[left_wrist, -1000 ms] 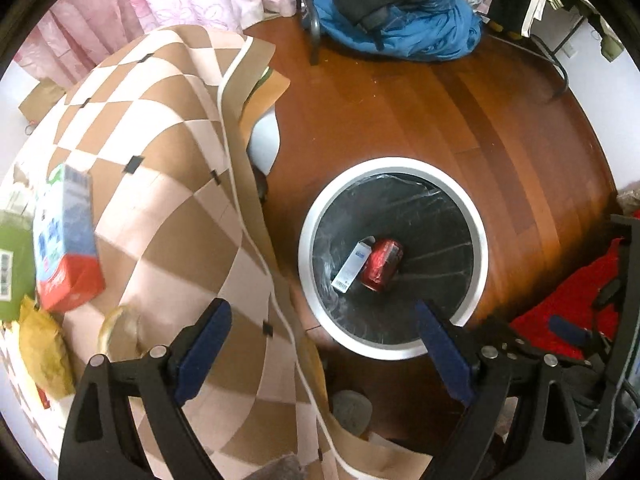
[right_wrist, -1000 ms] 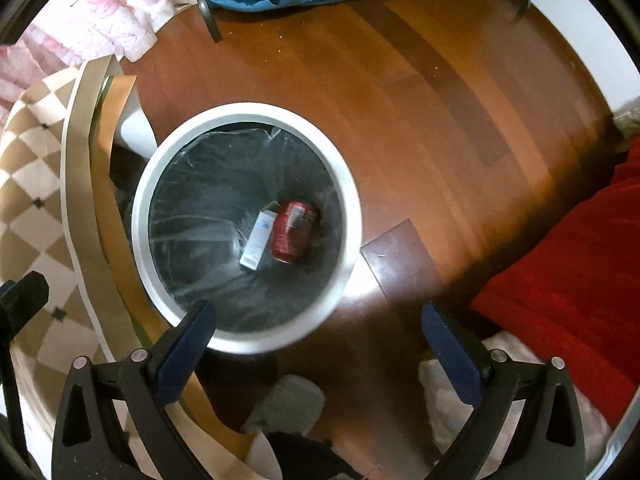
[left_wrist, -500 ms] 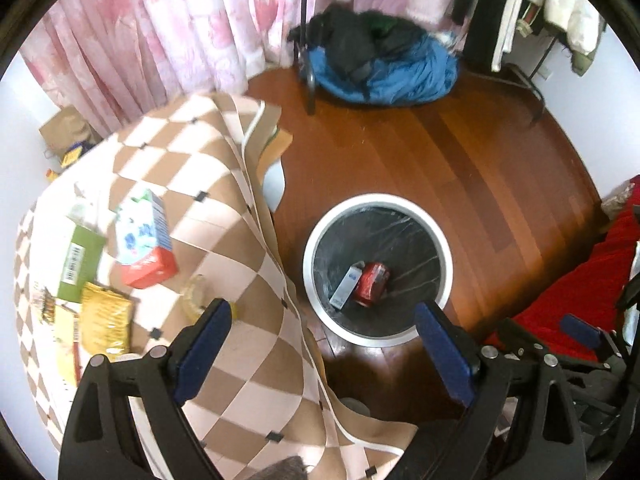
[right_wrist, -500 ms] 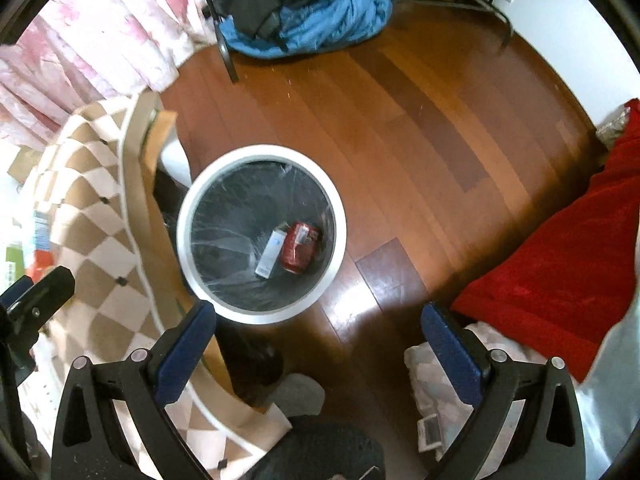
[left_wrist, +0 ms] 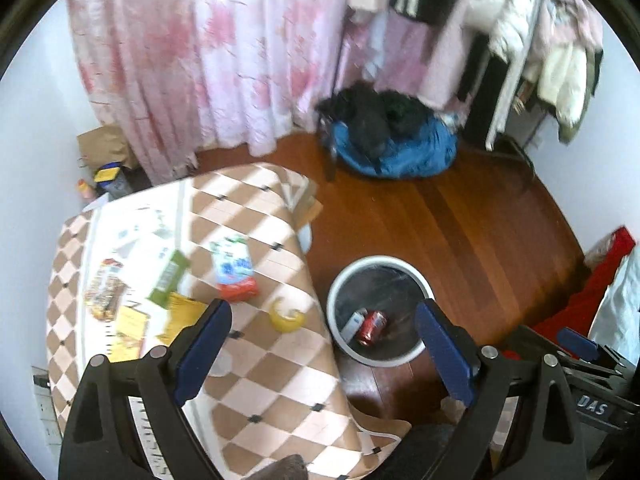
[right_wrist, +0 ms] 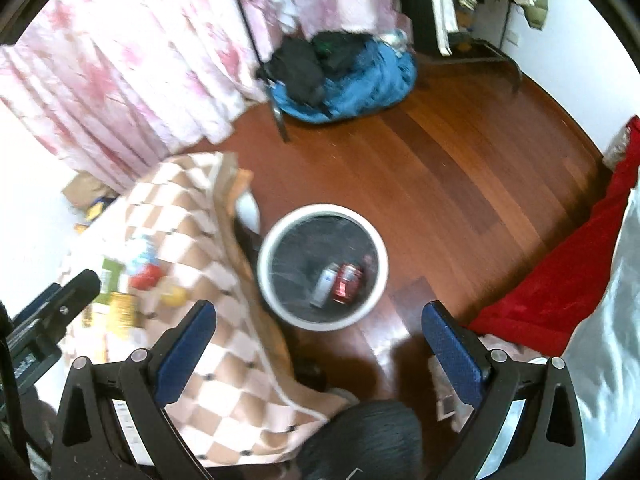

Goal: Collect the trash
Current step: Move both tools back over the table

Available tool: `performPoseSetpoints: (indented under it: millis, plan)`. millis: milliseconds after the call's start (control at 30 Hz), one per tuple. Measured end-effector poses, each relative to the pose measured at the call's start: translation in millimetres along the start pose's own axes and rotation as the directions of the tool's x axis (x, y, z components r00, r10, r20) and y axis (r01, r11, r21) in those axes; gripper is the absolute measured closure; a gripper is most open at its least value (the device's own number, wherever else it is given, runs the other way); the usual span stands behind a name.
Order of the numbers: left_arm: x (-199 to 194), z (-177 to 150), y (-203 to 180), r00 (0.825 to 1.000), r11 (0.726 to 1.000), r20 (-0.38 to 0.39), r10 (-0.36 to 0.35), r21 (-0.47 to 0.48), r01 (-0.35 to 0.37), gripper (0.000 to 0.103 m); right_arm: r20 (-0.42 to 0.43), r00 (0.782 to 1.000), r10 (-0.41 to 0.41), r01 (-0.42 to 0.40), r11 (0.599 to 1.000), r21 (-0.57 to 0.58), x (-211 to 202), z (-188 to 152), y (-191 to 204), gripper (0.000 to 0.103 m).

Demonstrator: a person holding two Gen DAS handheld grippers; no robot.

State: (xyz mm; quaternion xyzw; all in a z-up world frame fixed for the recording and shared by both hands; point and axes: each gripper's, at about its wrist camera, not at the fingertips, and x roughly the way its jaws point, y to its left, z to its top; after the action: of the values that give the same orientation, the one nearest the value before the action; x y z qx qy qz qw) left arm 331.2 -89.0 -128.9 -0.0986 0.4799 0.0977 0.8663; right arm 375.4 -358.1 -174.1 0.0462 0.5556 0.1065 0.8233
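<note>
A round white trash bin point(left_wrist: 416, 276) point(right_wrist: 381, 252) with a dark liner stands on the wood floor beside the table. Inside lie a red can point(left_wrist: 372, 325) point(right_wrist: 347, 279) and a small white box point(left_wrist: 354, 321) point(right_wrist: 325, 283). On the checkered tablecloth point(left_wrist: 272, 376) lie a red-and-blue carton point(left_wrist: 235, 271), a green packet point(left_wrist: 168, 278), yellow packets point(left_wrist: 132, 322), a snack bag point(left_wrist: 105, 292) and a banana peel point(left_wrist: 285, 316). My left gripper point(left_wrist: 323, 334) is open and empty, high above the table edge and bin. My right gripper point(right_wrist: 319, 338) is open and empty, high above the bin.
Pink curtains point(left_wrist: 208, 64) hang behind. A blue and black clothes pile point(left_wrist: 388, 140) lies on the floor by a clothes rack point(left_wrist: 520, 52). Red fabric point(right_wrist: 576, 272) lies at the right. A paper bag point(left_wrist: 102, 146) sits in the left corner.
Both grippers have risen well away from the bin, so it looks smaller and more of the table and room shows. Both stay open and empty.
</note>
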Motion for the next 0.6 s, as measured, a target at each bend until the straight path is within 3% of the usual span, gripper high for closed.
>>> performPoseSetpoints:
  millis: [133, 300, 433, 600]
  plan:
    - [-22, -4, 49, 0.998, 0.998, 0.034, 0.045, -0.053, -0.044, 0.009, 0.028, 0.997, 0.071, -0.070, 0.997, -0.037, -21, -1, 39, 0.000]
    - [-23, -21, 131, 0.984, 0.976, 0.009, 0.178, -0.125, -0.176, 0.009, -0.015, 0.987, 0.160, -0.161, 0.979, -0.122, -14, -10, 111, 0.000]
    - [3, -49, 201, 0.961, 0.945, -0.085, 0.263, -0.179, -0.275, 0.009, -0.100, 0.979, 0.178, -0.195, 0.960, -0.202, 22, -25, 176, 0.000]
    - [49, -89, 266, 0.915, 0.897, -0.218, 0.338, -0.218, -0.384, 0.009, -0.212, 0.968, 0.135, -0.205, 0.913, -0.352, 85, -49, 250, 0.000]
